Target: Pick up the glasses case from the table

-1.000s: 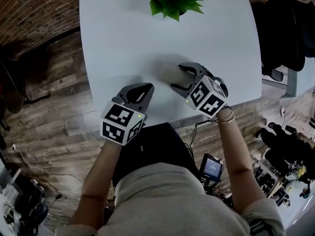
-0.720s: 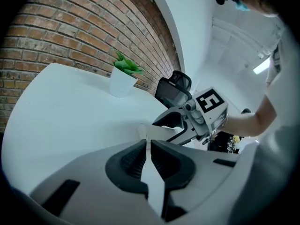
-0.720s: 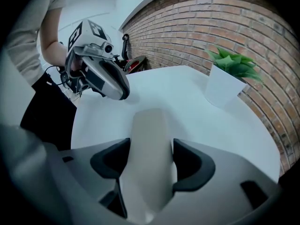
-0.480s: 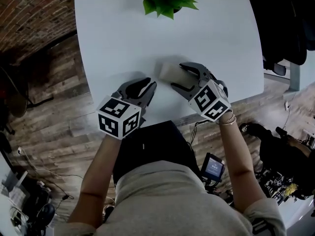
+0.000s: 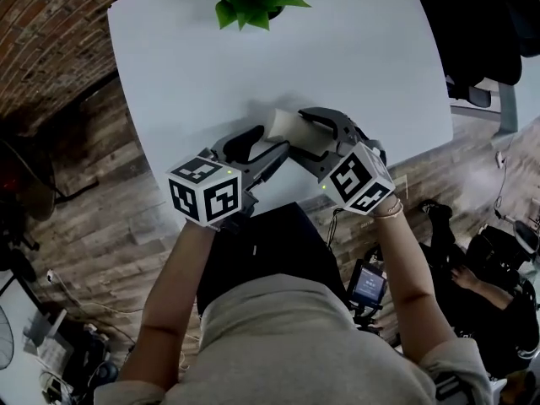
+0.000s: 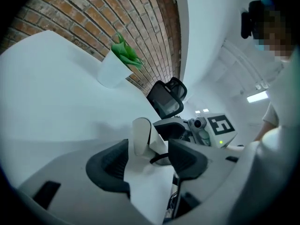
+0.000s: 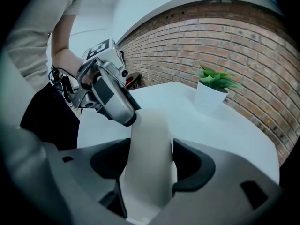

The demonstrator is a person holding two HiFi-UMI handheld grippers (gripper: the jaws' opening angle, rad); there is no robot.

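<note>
Right tongs (image 5: 305,136) clamp the pale oblong hard glasses case (image 5: 283,125), now lifted just clear of the white worktop (image 5: 354,49) at its 6 o'clock edge. Left tongs (image 5: 268,144), shut a second ago, are opening, with the case's end just ahead and ungripped. Pickup looks done.

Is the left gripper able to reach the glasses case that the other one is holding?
Probably yes. The left gripper is opening its jaws, and the glasses case has its free end just ahead between them, untouched. The right gripper grips its middle, leaving that end bare.
</note>
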